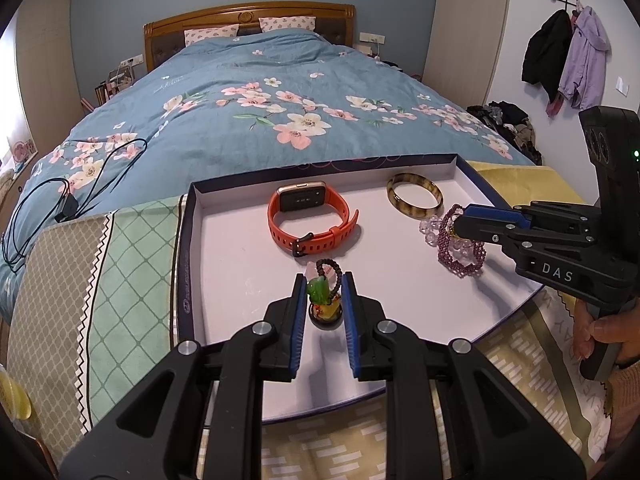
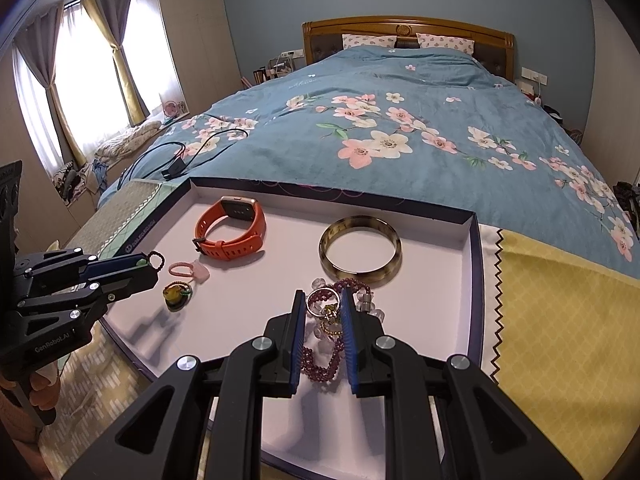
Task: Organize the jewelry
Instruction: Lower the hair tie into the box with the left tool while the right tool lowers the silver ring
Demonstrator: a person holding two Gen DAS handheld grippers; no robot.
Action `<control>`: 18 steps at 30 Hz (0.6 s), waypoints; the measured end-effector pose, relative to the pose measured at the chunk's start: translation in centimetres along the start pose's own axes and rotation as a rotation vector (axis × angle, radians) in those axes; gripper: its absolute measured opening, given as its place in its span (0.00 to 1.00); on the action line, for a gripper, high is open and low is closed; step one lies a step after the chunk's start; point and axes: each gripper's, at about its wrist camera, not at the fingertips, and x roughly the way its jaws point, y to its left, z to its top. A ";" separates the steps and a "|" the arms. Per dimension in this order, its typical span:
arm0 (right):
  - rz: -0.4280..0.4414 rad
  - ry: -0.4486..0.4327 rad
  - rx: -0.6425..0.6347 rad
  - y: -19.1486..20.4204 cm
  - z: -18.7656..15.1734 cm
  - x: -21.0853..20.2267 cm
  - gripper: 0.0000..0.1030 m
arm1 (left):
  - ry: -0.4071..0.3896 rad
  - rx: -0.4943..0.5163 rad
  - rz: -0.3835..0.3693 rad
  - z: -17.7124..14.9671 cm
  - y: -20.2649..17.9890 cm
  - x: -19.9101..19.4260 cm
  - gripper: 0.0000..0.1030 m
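A shallow white tray [image 1: 240,264] with a dark rim lies on the bed's end; it also shows in the right wrist view [image 2: 432,280]. In it lie an orange smartwatch [image 1: 308,216] [image 2: 232,232] and a brown bangle [image 1: 414,198] [image 2: 360,250]. My left gripper [image 1: 324,280] is shut on a green pendant [image 1: 318,290] with a dark bead cord, above a yellow charm [image 2: 176,294] and pink ring [image 2: 188,270]. My right gripper [image 2: 322,300] is closed around a purple bead bracelet [image 2: 320,360] [image 1: 460,256] tangled with clear beads and a ring.
The tray rests on patterned cloths [image 1: 100,280] [image 2: 560,320] over a blue floral duvet [image 1: 260,112]. A black cable and charger [image 1: 68,204] lie on the duvet at left. Coats [image 1: 568,52] hang on the right wall.
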 end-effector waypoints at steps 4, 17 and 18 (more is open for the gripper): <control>-0.007 0.006 0.002 -0.1 -0.1 0.3 0.15 | 0.010 -0.002 -0.003 0.0 0.0 0.4 0.17; -0.017 0.010 0.019 -0.4 -0.2 0.6 0.19 | 0.034 -0.010 -0.002 -0.2 0.0 1.5 0.21; -0.017 0.008 0.022 -0.5 -0.3 0.5 0.20 | 0.034 -0.010 -0.002 -0.2 0.0 1.6 0.22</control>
